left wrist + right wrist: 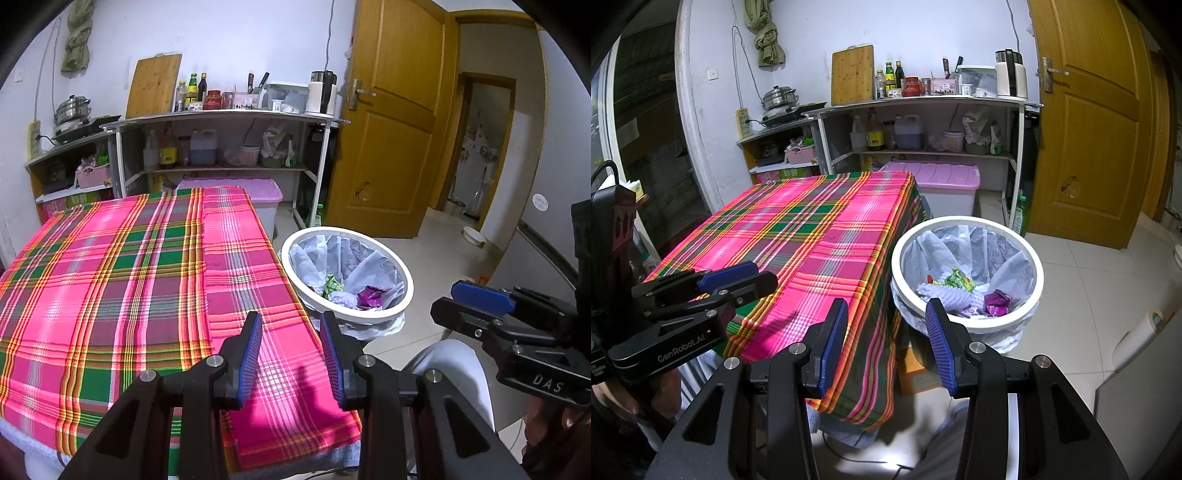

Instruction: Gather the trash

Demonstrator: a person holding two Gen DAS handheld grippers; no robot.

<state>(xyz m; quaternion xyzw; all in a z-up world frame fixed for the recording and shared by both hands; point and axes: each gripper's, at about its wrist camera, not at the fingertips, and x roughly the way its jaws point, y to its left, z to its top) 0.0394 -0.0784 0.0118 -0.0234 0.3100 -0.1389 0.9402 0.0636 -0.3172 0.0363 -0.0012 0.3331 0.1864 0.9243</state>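
Note:
A white trash bin (402, 275) (1036, 258) lined with a pale plastic bag stands on the floor just right of the table. Inside lie a green wrapper (956, 278), a purple wrapper (371, 295) (995, 301) and white foam netting (947, 291). My left gripper (291, 323) hovers open over the near right part of the pink plaid tablecloth (110, 266) (812, 236), nothing between its blue pads. My right gripper (886, 308) is open too, empty, above the table's near corner beside the bin. Each gripper shows in the other's view: the right gripper (480, 306), the left gripper (735, 282).
A metal shelf unit (923, 103) with bottles, a cutting board and a kettle lines the back wall. A pink-lidded storage box (942, 177) sits behind the table. A wooden door (1089, 122) stands at right. A cardboard box (916, 369) sits under the table's corner. My knee (454, 365) shows below.

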